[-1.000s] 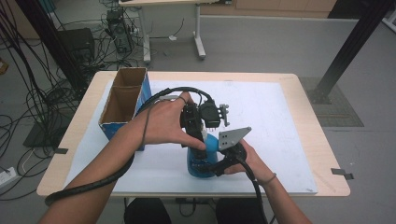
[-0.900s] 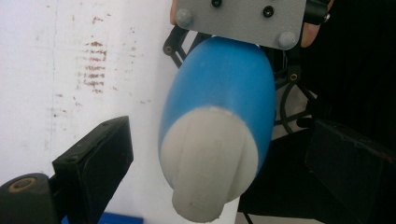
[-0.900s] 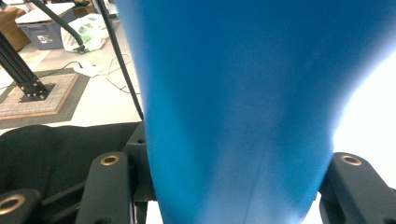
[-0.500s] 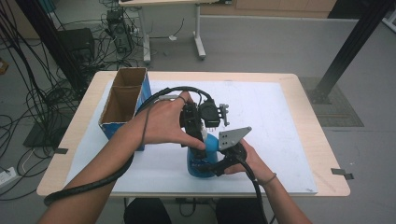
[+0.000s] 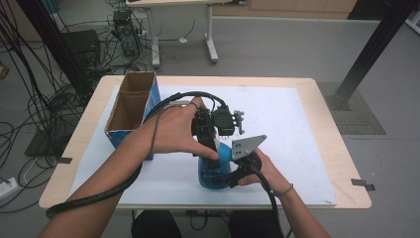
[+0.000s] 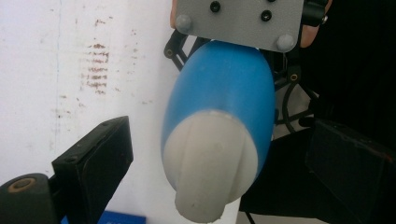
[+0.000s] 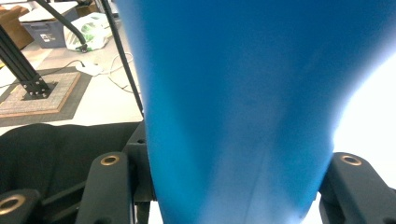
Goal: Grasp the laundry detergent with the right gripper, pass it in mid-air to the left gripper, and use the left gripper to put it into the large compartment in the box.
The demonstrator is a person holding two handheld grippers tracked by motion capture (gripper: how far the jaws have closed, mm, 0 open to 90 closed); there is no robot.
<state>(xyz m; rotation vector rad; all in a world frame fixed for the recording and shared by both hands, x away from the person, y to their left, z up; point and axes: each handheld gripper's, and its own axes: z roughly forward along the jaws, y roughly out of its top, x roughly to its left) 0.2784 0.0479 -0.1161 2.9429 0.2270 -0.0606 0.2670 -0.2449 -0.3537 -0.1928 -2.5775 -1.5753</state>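
Observation:
A blue bottle (image 5: 209, 172) with a white cap (image 6: 212, 163) stands upright on the white mat (image 5: 292, 124) near the table's front edge. My right gripper (image 5: 220, 176) is shut on the bottle's body from the right; in the right gripper view its jaws press both sides of the blue bottle (image 7: 233, 107). My left gripper (image 5: 214, 145) points down over the bottle's top. In the left gripper view its jaws stand apart on either side of the cap without touching it, so the left gripper (image 6: 219, 154) is open.
An open cardboard box (image 5: 130, 106) with blue sides stands at the mat's left edge. The wooden table (image 5: 346, 168) ends just beyond the mat. Cables trail from both grippers toward the front.

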